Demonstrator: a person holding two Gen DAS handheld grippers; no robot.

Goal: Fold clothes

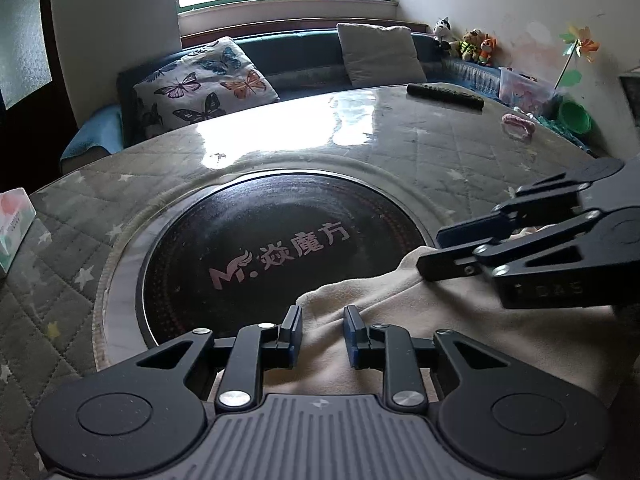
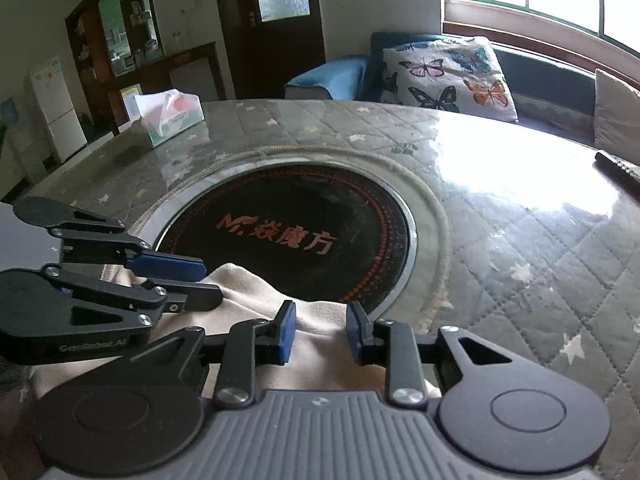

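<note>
A beige fleece garment (image 1: 400, 312) lies bunched at the near edge of the table, partly over the black round hotplate (image 1: 280, 256). My left gripper (image 1: 322, 334) is open, its fingers just above the cloth and either side of a fold. My right gripper (image 2: 320, 330) is open too, over the same garment (image 2: 320, 324). In the left wrist view the right gripper (image 1: 436, 252) comes in from the right, its fingers a little apart over the cloth. In the right wrist view the left gripper (image 2: 208, 280) comes in from the left in the same way.
The table has a quilted grey cover (image 1: 460, 160) under glass. A tissue box (image 2: 170, 116) stands at the far left, a remote (image 1: 444, 96) and a pink hair tie (image 1: 518, 124) at the far right. A sofa with cushions (image 1: 204, 80) lies behind.
</note>
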